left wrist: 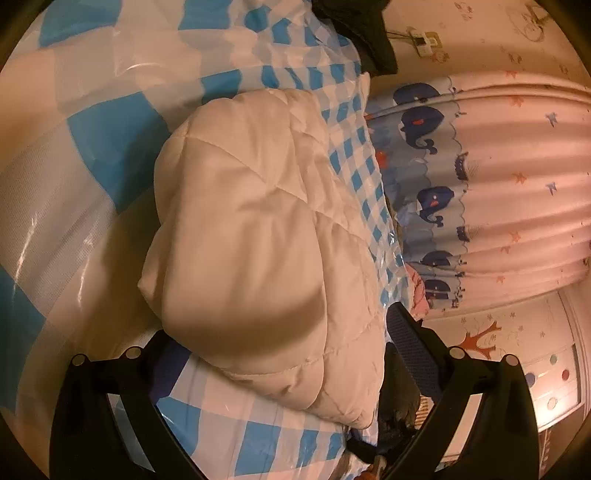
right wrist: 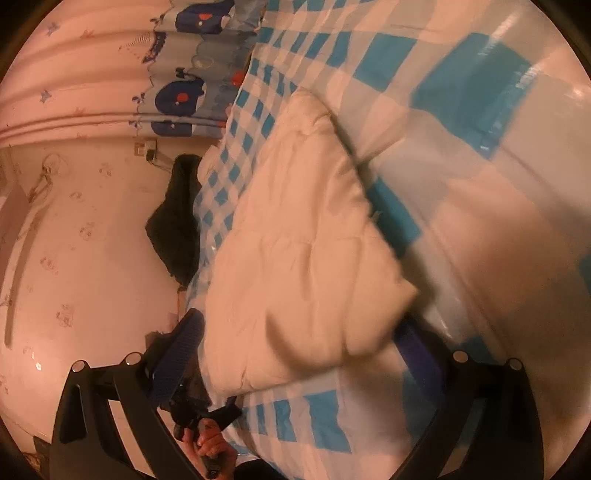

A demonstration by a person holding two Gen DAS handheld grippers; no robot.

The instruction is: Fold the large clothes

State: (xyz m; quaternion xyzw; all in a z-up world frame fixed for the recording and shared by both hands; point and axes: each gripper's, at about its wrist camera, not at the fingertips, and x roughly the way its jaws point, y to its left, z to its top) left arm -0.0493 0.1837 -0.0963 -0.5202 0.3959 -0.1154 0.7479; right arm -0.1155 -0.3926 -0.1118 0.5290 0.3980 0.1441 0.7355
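White quilted jacket (left wrist: 258, 240) between both tools' spread fingers, on checked sheet (left wrist: 92, 147).

We count one white quilted jacket (left wrist: 258, 236), folded into a single bundle on one blue-and-white checked plastic cover (left wrist: 92, 147). One dark garment (left wrist: 365, 33) sits at the far edge, just one. Behind it hangs one curtain (left wrist: 517, 184), and along its border, in the left wrist view, we count five navy whales (left wrist: 421, 125) (the lowest ones are partly hidden, so more may follow). One wall socket (left wrist: 428, 38). Two grippers: the left gripper (left wrist: 284, 343) and the right gripper (right wrist: 295, 332). One hand (right wrist: 210, 443) shows at the bottom of the right view.
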